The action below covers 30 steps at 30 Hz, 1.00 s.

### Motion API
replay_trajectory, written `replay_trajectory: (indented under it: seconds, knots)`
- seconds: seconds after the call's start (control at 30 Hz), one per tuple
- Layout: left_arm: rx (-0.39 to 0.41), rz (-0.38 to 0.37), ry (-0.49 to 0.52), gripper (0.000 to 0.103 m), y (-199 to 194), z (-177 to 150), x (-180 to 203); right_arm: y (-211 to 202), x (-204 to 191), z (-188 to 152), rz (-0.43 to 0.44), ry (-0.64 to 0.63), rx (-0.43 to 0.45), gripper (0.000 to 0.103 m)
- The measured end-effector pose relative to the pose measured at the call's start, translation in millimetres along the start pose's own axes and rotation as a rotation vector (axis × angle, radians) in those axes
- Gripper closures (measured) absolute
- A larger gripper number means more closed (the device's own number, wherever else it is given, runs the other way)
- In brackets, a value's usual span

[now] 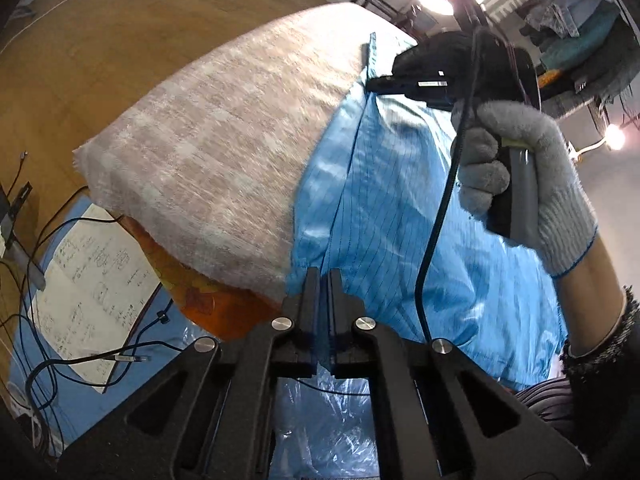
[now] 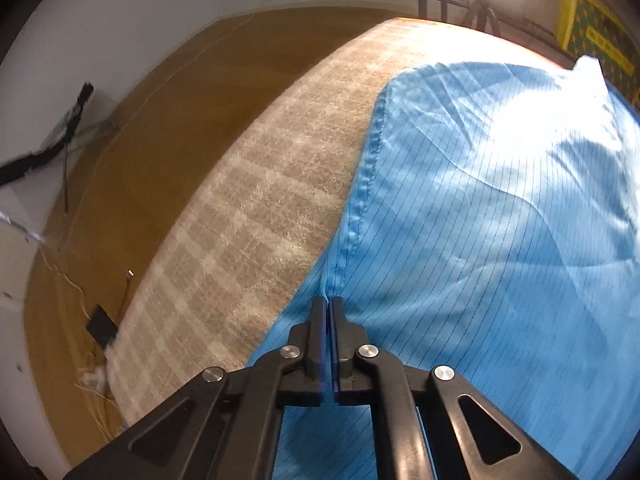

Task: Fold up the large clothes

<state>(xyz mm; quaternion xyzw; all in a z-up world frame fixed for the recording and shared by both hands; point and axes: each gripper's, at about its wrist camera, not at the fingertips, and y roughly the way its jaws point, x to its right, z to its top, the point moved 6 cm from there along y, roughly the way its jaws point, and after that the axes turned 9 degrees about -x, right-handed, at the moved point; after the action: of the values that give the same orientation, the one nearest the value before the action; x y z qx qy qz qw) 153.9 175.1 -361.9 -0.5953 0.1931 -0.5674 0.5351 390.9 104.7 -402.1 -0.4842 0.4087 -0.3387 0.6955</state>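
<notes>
Both grippers are clamped on the hem of the blue pinstriped garment [image 2: 480, 208], which is spread over the beige checked table cover [image 2: 248, 216]. The left gripper [image 1: 324, 280] is closed on the near hem corner at its tips; the right gripper [image 2: 329, 308] is pinched on the same stitched edge further along (seen from the left camera at the far end of that seam, held by a gloved hand [image 1: 532, 184]).

Risks, as judged:
- Thin, slick fabric is held only at the pad tips, so slip-out is likely if it is pulled fast.
- If only one layer is pinched, the fold comes out skewed.
- The table cover could be dragged along.
- The black cable [image 1: 436, 216] hanging ahead of the left gripper could be snagged.
</notes>
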Motion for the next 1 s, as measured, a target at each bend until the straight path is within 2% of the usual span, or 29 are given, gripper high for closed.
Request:
replay_trajectory:
  seconds: [0.13, 0.23, 0.3, 0.33, 0.37, 0.4, 0.43, 0.47, 0.5, 0.53, 0.63, 0.77, 0.87, 0.93, 1.0]
  knots:
    - [0.048, 0.001, -0.031, 0.102, -10.6, 2.9, -9.8, -3.7, 3.6, 9.6, 0.133, 0.085, 0.037, 0.103]
    - [0.053, -0.013, -0.066, 0.102, -11.6, 3.6, -17.6, -4.4, -0.9, 14.5, 0.167, 0.107, 0.054, 0.103]
    - [0.056, -0.013, -0.067, 0.102, -11.4, 4.0, -16.6, -0.8, -2.1, 17.0, 0.149, 0.107, 0.059, 0.103]
    - [0.057, 0.002, -0.056, 0.096, -11.1, 4.9, -15.7, 2.7, -1.8, 17.5, 0.137, 0.104, 0.057, 0.103]
    - [0.058, 0.011, -0.042, 0.082, -10.9, 6.3, -12.8, 6.4, -1.0, 17.0, 0.129, 0.103, 0.053, 0.103]
    - [0.063, 0.019, -0.029, 0.076, -10.5, 7.0, -9.2, 9.8, -0.6, 18.3, 0.135, 0.102, 0.048, 0.103]
    - [0.067, 0.024, -0.019, 0.07, -10.4, 7.8, -6.2, 10.7, -0.3, 18.3, 0.151, 0.103, 0.051, 0.1]
    - [0.069, 0.032, -0.007, 0.07, -10.4, 9.2, -2.7, 9.9, 0.3, 18.4, 0.178, 0.108, 0.049, 0.098]
    - [0.072, 0.033, 0.005, 0.07, -10.9, 10.1, 0.8, 5.6, 1.9, 17.1, 0.213, 0.122, 0.045, 0.091]
    - [0.075, 0.031, 0.01, 0.07, -11.3, 11.3, 2.7, 0.1, 2.9, 15.9, 0.235, 0.126, 0.049, 0.079]
    - [0.081, 0.022, 0.012, 0.07, -13.2, 12.9, 6.7, -33.8, 2.6, 11.7, 0.223, 0.08, 0.117, 0.07]
    - [0.09, 0.001, 0.0, 0.07, -19.3, 10.6, 7.9, -92.6, 1.7, -7.6, 0.212, 0.0, 0.205, 0.066]
    - [0.109, -0.026, -0.004, 0.07, -28.5, 6.7, 9.4, -137.2, 8.6, -30.7, 0.182, -0.036, 0.286, 0.061]
    - [0.134, -0.034, -0.013, 0.07, -36.8, 3.4, 10.1, -163.4, 15.3, -49.1, 0.183, -0.044, 0.334, 0.051]
    - [0.159, -0.03, -0.03, 0.07, -43.2, 0.0, 7.2, -185.4, 22.5, -70.7, 0.182, -0.054, 0.376, 0.05]
